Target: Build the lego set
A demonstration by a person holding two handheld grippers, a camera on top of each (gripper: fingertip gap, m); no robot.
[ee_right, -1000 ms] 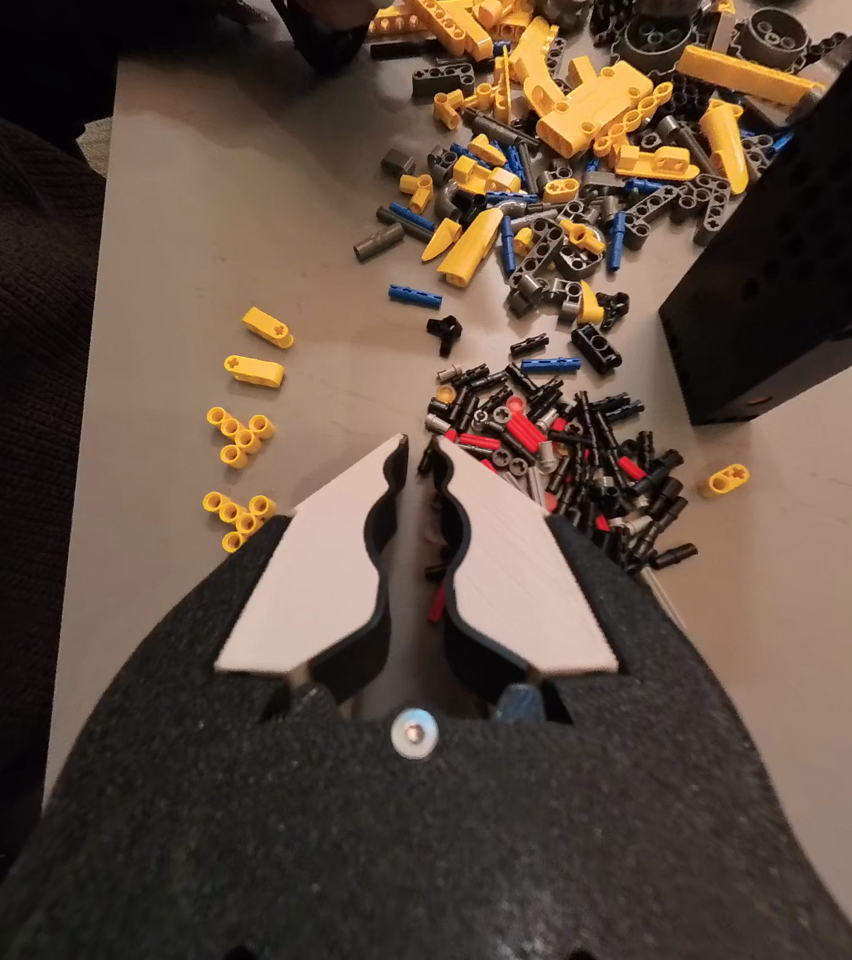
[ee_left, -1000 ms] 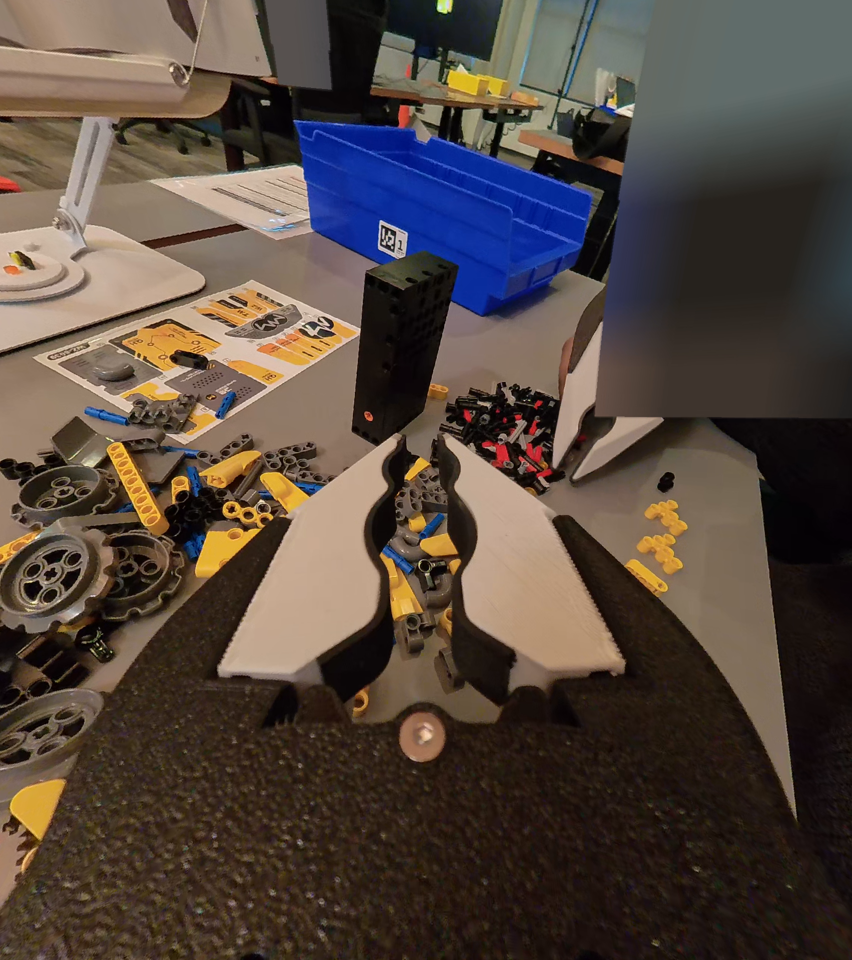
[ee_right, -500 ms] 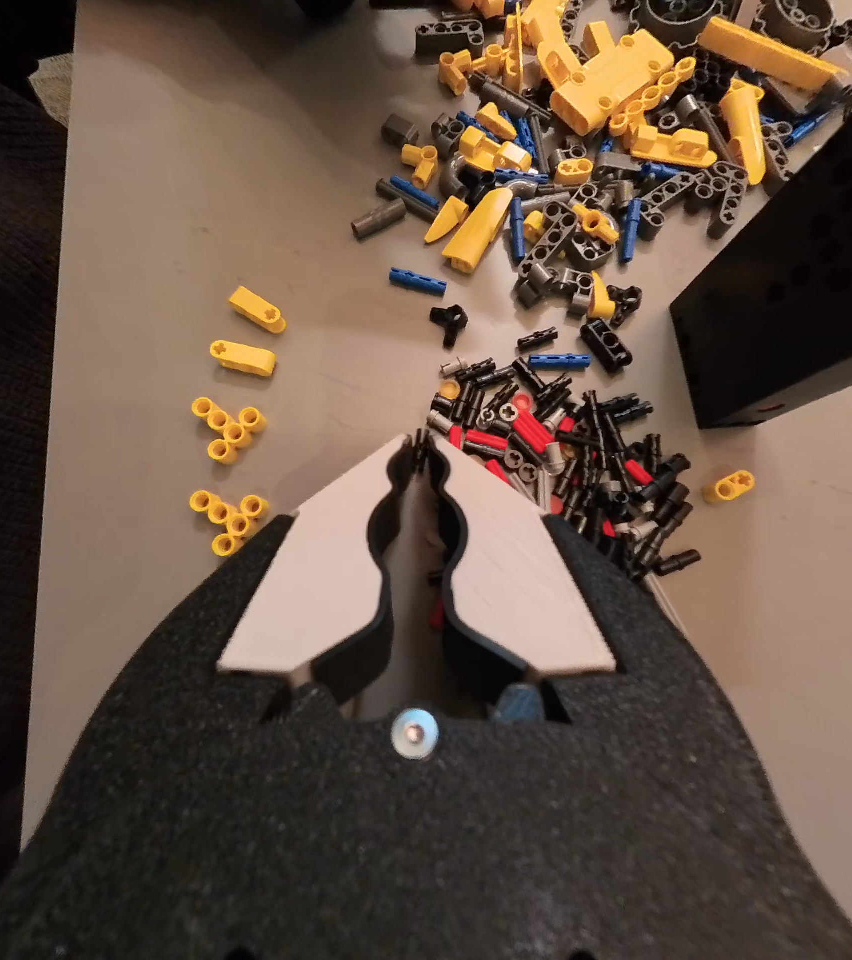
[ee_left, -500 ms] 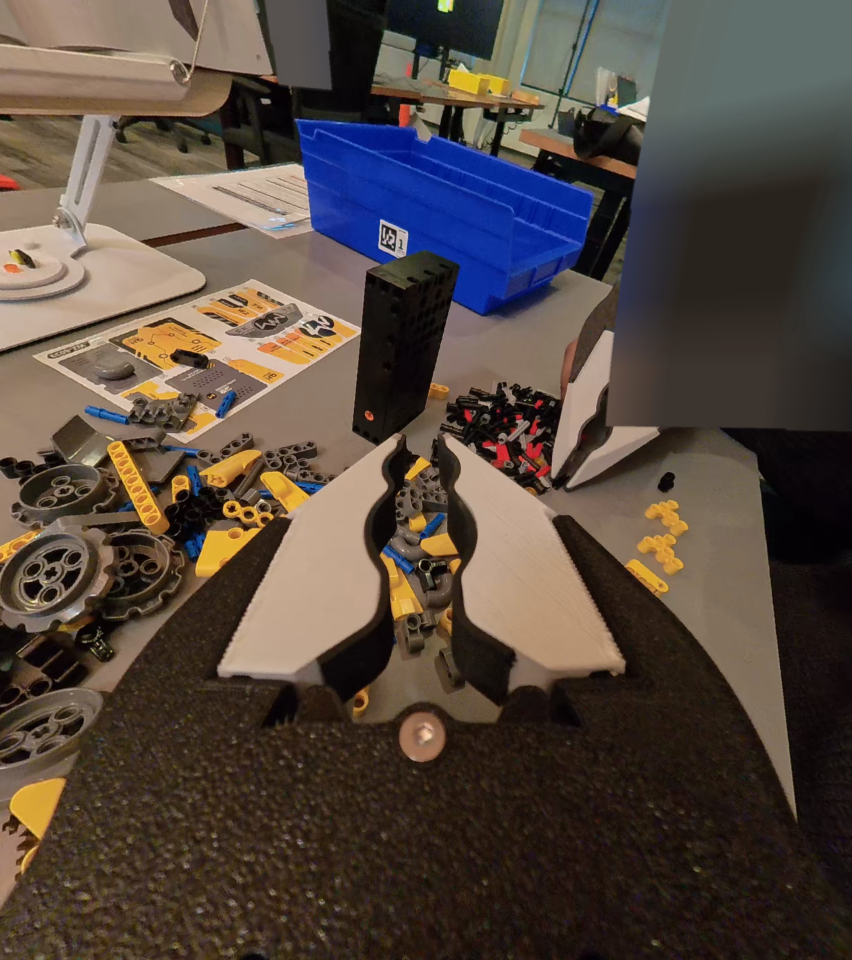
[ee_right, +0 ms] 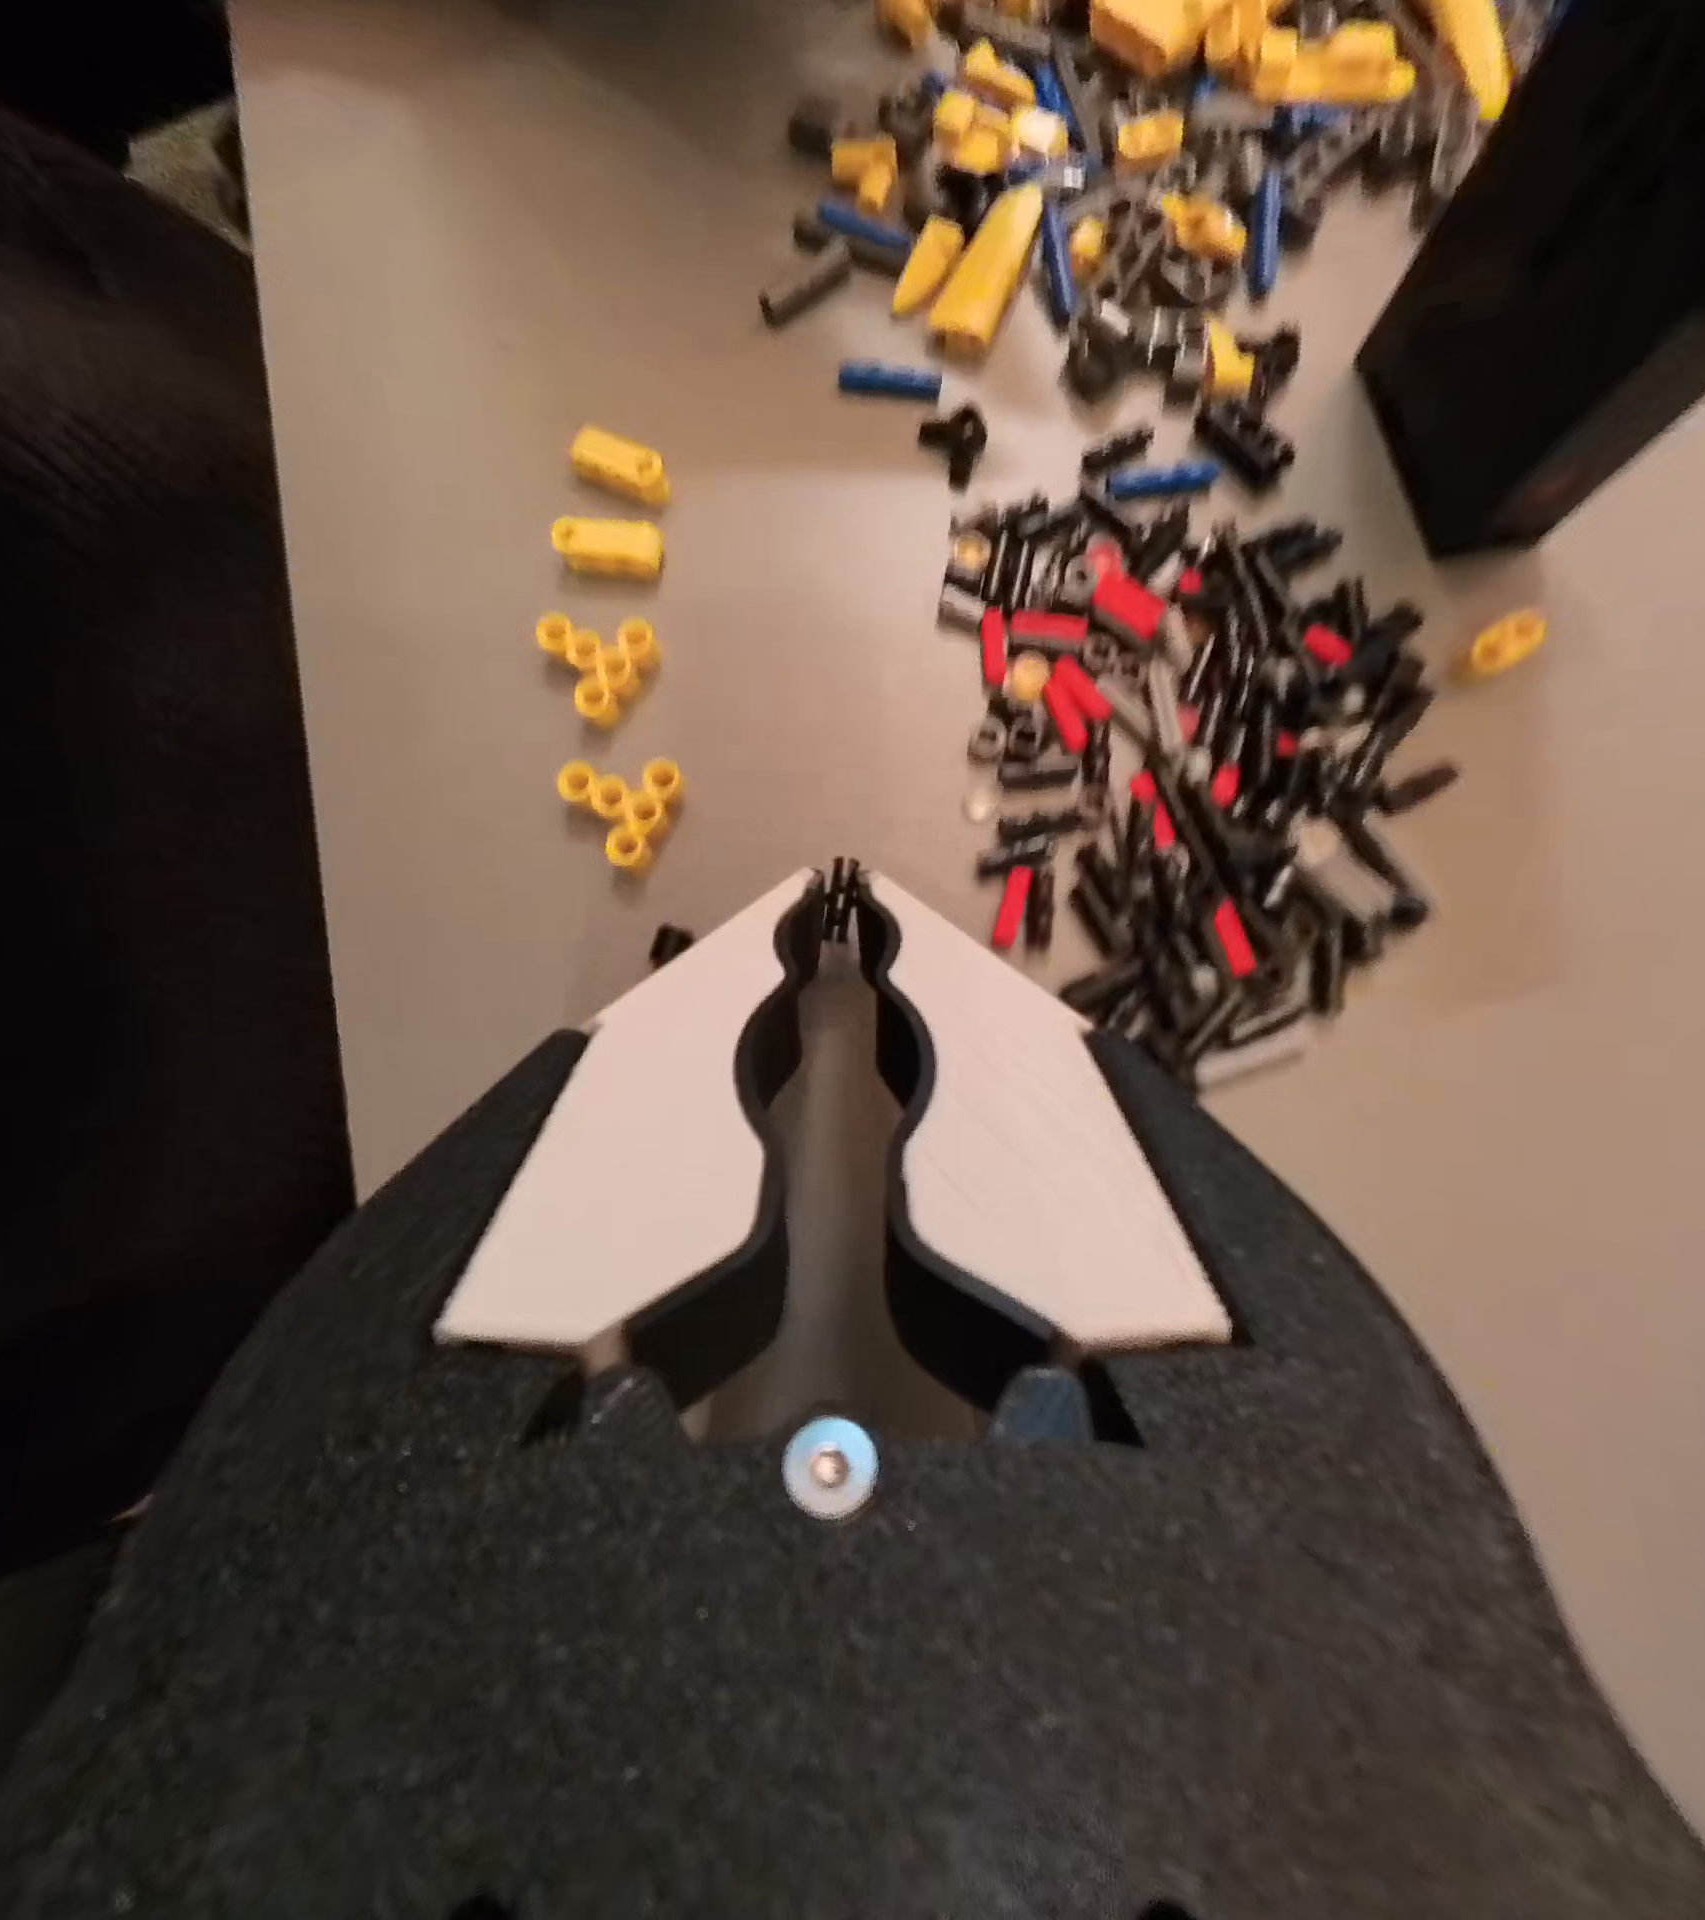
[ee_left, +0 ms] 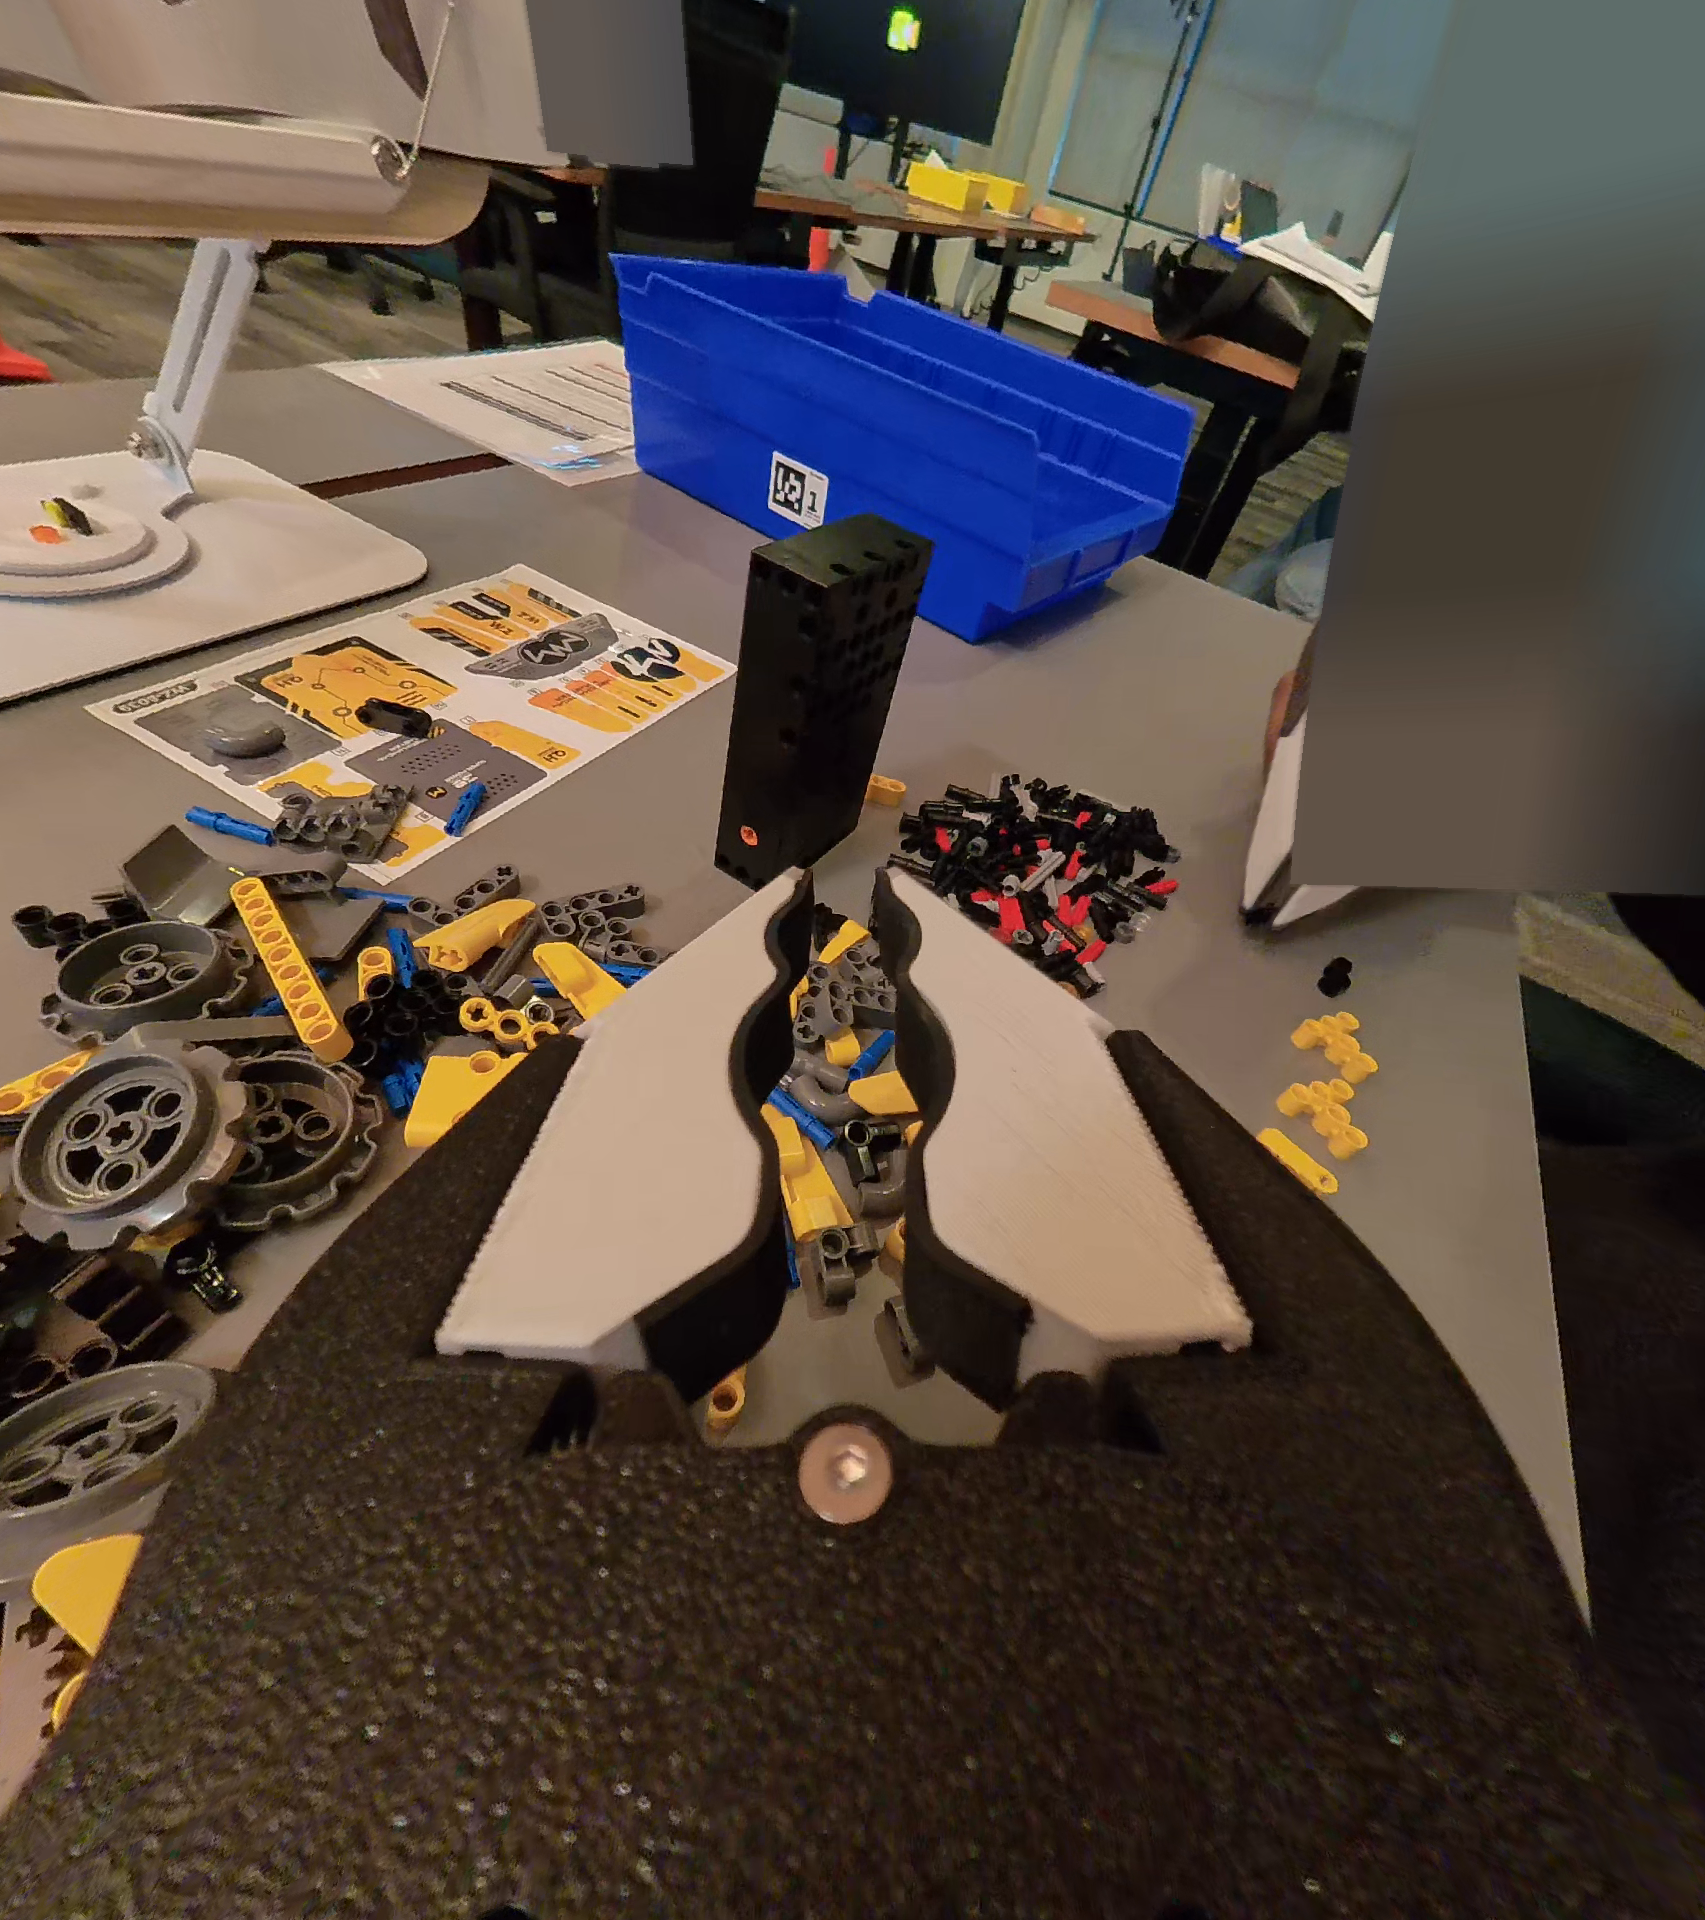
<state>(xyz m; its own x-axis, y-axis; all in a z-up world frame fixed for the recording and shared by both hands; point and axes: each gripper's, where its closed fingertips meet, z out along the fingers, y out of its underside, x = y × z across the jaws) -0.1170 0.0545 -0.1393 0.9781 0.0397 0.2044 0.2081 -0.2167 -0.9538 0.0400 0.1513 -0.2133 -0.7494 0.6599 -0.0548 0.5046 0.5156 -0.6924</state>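
between right tool (ee_right: 840, 883) tips, small ridged black pin (ee_right: 839, 902); left tool (ee_left: 843, 883) ajar

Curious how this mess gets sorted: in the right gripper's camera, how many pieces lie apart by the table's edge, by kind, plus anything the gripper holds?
Short yellow links: 2
Yellow T-shaped pieces: 2
Small black piece on the table: 1
Black pin pinched in the right gripper: 1
Total: 6
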